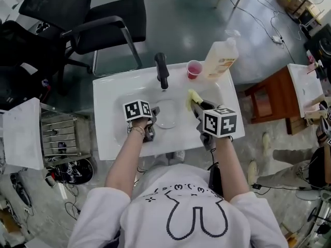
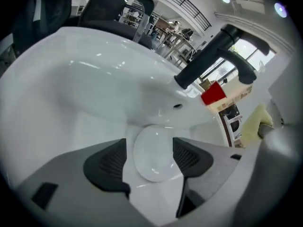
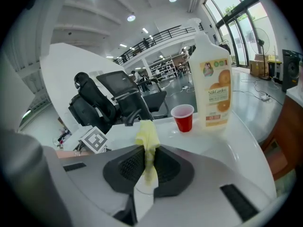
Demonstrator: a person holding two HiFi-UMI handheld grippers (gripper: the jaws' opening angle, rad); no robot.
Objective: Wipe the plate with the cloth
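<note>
- Cloth point(image 3: 147, 134), yellow, is clamped between the jaws of the right gripper point(image 3: 150, 155), held above the sink point(image 1: 111, 128).
- Left gripper point(image 2: 150, 148) hangs with jaws apart, gripping nothing; the plate point(image 2: 151, 169) lies flat in the sink below it.
- Wiping looks pending: the next move calls for lowering the cloth onto the plate, perhaps steadying its rim.

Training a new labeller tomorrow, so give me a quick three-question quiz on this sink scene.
1. True or false: the right gripper is shut on the yellow cloth.
2. The plate lies: A) in the sink basin; B) on the sink's rim; C) between shut jaws.
3. What stands beside the red cup?
Key: 1 true; 2 A; 3 the bottle.
</note>
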